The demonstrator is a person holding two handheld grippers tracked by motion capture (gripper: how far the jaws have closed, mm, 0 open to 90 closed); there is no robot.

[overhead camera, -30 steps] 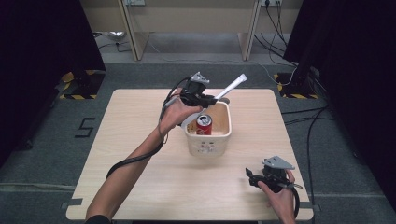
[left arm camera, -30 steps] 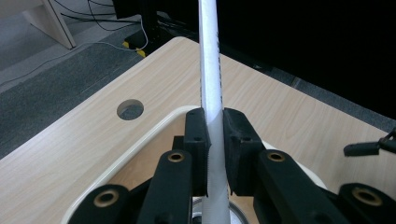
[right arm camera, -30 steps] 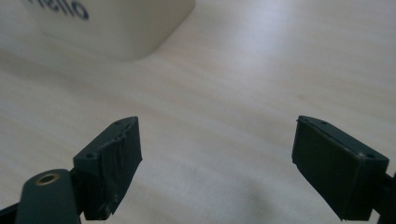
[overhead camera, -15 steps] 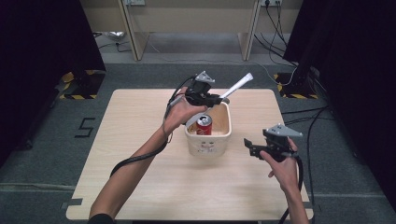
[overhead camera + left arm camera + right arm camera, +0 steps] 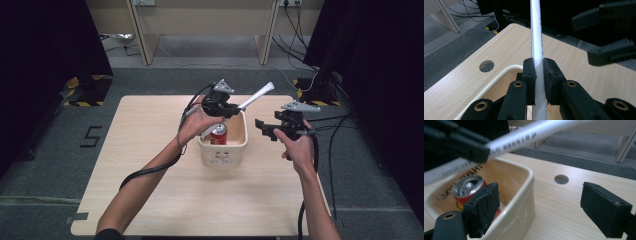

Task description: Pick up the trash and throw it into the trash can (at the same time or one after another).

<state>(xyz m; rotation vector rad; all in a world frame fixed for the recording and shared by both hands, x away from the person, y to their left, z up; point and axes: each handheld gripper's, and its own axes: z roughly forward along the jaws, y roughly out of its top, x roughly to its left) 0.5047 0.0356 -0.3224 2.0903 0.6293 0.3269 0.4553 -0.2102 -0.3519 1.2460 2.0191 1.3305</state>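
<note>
The left gripper [image 5: 231, 111] clamps a white tube [image 5: 256, 96] above the cream tub [image 5: 235, 150] holding a red can [image 5: 218, 135]; the right gripper [image 5: 264, 129], just right of the tub, has its jaws apart

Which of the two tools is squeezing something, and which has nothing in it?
The left tool is shut on the white tube, above the tub. The right tool, beside the tub, is wide open and holds nothing.
</note>
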